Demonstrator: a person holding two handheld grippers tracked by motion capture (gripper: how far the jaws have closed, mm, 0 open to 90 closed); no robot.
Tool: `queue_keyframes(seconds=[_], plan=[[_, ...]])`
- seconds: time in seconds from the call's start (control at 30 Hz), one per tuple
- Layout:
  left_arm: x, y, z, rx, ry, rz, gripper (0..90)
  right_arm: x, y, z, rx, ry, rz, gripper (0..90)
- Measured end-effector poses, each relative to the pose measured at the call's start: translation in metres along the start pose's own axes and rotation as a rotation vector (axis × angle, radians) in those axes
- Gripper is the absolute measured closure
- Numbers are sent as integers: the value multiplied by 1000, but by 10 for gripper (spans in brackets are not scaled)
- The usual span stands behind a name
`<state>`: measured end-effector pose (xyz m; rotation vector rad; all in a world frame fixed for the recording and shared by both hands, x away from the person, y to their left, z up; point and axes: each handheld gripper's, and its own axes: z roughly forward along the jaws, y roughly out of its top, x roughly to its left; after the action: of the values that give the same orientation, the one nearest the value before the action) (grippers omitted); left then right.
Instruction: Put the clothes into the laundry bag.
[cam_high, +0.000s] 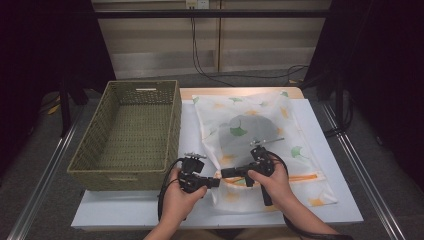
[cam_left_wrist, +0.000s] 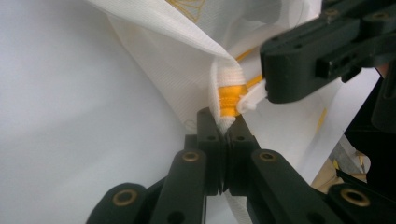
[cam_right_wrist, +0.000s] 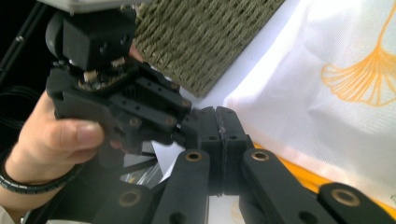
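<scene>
White tabletop (cam_high: 330, 200): wicker basket (cam_high: 131, 135); mesh laundry bag (cam_high: 260, 135), corner clamped by left gripper (cam_left_wrist: 223, 123), zipper pull pinched by right gripper (cam_high: 223, 173).

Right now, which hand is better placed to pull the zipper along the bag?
Right, probably. The right gripper has the white zipper tab in its jaws, while the left gripper pinches the bag corner, anchoring it.

Probably lab recording bay: black curtains (cam_high: 45, 50), metal frame rails (cam_high: 42, 180), trailing wall cables (cam_high: 200, 55), white worktable (cam_high: 330, 200).
</scene>
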<state>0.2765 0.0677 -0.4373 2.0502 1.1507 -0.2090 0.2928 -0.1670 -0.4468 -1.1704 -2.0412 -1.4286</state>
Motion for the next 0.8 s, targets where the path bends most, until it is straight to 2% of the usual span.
queue_keyframes(seconds=[0.07, 0.13, 0.23, 0.33, 0.43, 0.53, 0.57, 0.63, 0.7, 0.73, 0.8], plan=[[1, 0, -1, -8, -9, -15, 874, 1, -1, -1, 13, -11, -3, 900], [0, 0, 0, 4, -4, -3, 875, 0, -2, -2, 11, -11, 1, 900], [-2, 0, 2, 13, 3, 8, 875, 0, -4, -2, 22, -36, -15, 900], [-2, 0, 1, 18, 4, 21, 875, -2, -5, -2, 18, -20, -5, 900], [-2, 0, 2, 22, 0, 21, 875, -6, -5, -1, 22, 6, 32, 891], [-3, 1, 2, 28, 1, 33, 875, -10, -4, 0, 19, 28, 53, 879], [-4, 1, 3, 21, -3, 27, 875, -11, -4, 1, 21, 32, 56, 874], [-3, 1, 3, 36, 2, 46, 875, -10, -3, 3, 30, 52, 67, 872], [-3, 1, 3, 39, 4, 44, 875, -7, -2, 5, 34, 36, 51, 900], [-2, 1, 4, 26, 0, 25, 875, -7, -1, 6, 48, 45, 51, 900], [-1, 0, 4, 31, -9, 16, 871, -5, 0, 6, 56, 28, 33, 900]])
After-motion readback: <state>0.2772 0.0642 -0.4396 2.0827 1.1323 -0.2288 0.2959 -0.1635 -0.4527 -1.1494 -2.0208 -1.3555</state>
